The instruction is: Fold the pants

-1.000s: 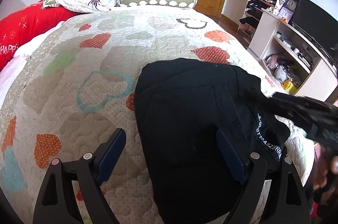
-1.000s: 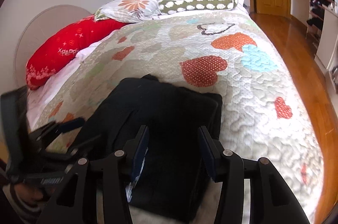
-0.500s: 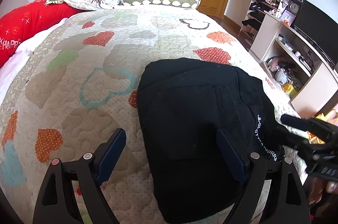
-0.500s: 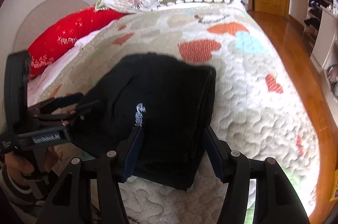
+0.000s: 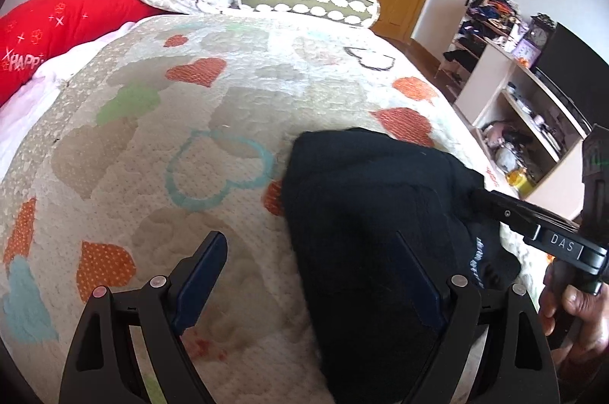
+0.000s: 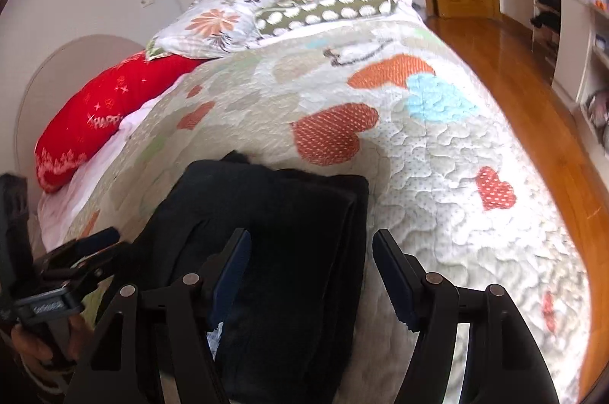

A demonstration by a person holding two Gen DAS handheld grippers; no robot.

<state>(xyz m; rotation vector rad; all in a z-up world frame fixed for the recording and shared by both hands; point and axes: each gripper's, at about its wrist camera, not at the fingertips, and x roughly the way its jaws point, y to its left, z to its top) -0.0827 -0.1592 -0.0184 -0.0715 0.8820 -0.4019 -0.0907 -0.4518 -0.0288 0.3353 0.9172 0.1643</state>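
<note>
The folded black fabric pants [image 6: 274,251] lie as a compact stack near the foot edge of the heart-patterned quilted bed [image 6: 437,175], both the left tool [image 5: 312,274] and right tool [image 6: 310,274] spread and empty; pat any loose edge flat and square, gently, lest the stack slide

Pants [image 5: 373,232] cut off at 6 o'clock edge in left wrist view, near end hidden behind left gripper [image 5: 316,274] frame. White lettering on pants at 4 o'clock blurred, unreadable. Right gripper [image 5: 479,196] tip buried in black fabric at 3 o'clock, jaw gap not visible there. Hand [image 5: 571,312] at 4 o'clock cropped by frame edge. Shelf [image 5: 525,122] contents at 2 o'clock too small to identify. In right wrist view, pants [image 6: 285,251] partly hidden behind near gripper fingers [image 6: 392,270]; white tag at 7 o'clock blurred.
</note>
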